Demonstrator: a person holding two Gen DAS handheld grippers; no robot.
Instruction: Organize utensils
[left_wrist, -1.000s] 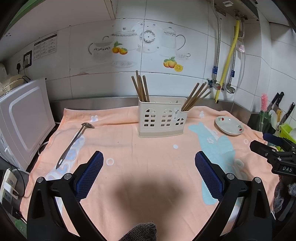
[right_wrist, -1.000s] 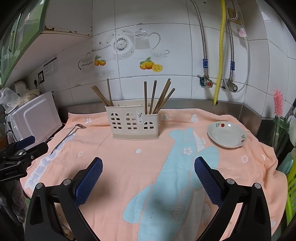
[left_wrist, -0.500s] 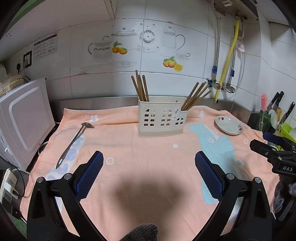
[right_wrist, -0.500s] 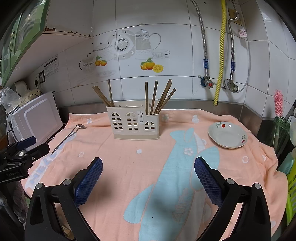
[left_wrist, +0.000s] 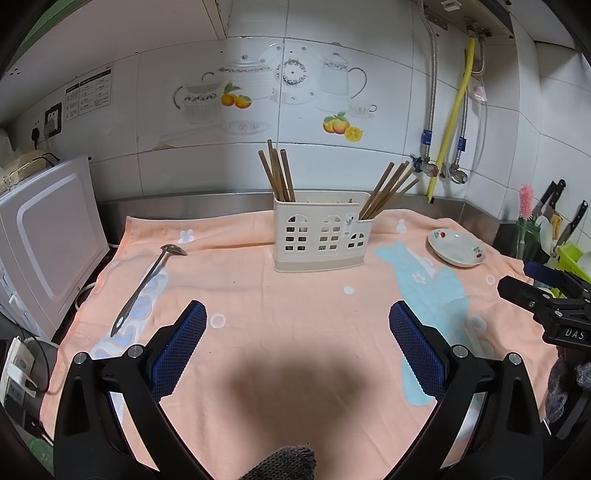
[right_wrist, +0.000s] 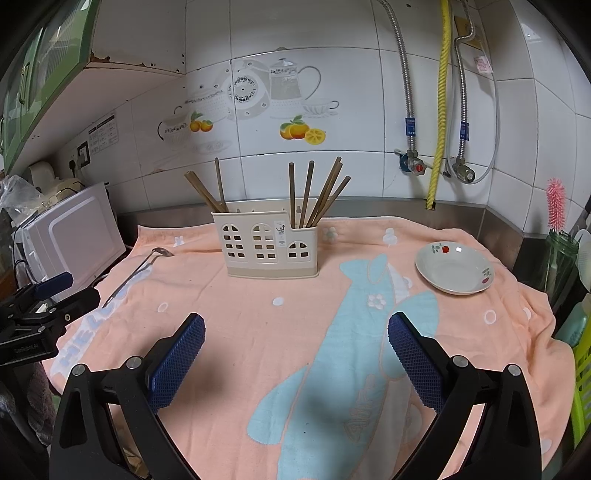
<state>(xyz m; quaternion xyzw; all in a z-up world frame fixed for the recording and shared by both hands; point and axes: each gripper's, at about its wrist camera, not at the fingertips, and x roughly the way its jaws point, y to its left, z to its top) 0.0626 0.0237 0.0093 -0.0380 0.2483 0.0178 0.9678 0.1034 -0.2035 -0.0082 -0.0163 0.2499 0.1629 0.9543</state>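
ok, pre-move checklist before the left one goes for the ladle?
1. Left gripper open, nothing between its fingers: ok.
2. Right gripper open and empty, held off to the side: ok.
3. Ladle lies flat on the towel, handle pointing toward the near edge, nothing on top of it: ok.
4. Path from the left gripper to the ladle handle free of objects: ok.
5. Utensil holder stands upright; chopsticks fill its end sections. Room for the ladle in the middle section: cannot tell.
6. Plate sits well to the right, away from that path: ok.
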